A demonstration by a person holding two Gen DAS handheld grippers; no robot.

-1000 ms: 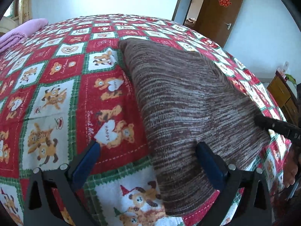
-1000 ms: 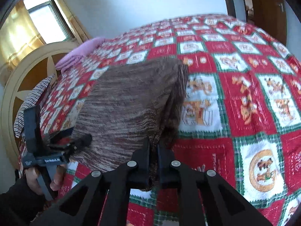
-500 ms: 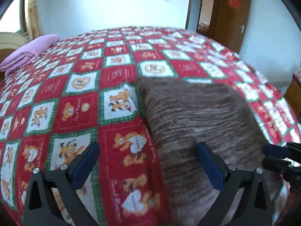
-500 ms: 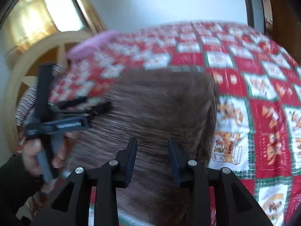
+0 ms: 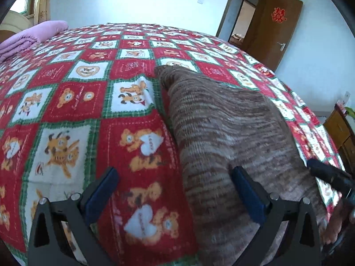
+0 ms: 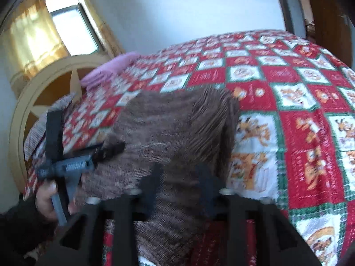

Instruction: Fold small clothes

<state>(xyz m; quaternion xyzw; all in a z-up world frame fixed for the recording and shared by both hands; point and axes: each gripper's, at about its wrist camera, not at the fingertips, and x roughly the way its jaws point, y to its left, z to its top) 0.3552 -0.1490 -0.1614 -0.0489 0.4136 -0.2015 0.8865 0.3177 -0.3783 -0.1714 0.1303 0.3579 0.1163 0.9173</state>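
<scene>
A bed fills both views, covered by a red, white and green patchwork bedspread printed with cartoon bears and dogs. On it lies the brown striped knit garment, folded into a long thick slab; in the left wrist view it runs from the near edge of the bed away toward the middle, to the right of centre, and in the right wrist view it sits at centre with its far end raised in a soft ridge. A folded pink blanket rests at the far left end of the bed, near a cream curved headboard and a window with yellow curtains. A brown wooden door stands open on the far right, with a red paper ornament on it.

The left gripper stands wide open, its blue-padded fingers spread, the right one over the garment's near edge and the left one over bare bedspread; nothing is pinched. The right gripper has just been opening, and its dark fingers now stand moderately apart above the garment's near end, clear of the cloth as far as the blurred view shows. A hand in a dark sleeve holds the left gripper's handle at the garment's left side
</scene>
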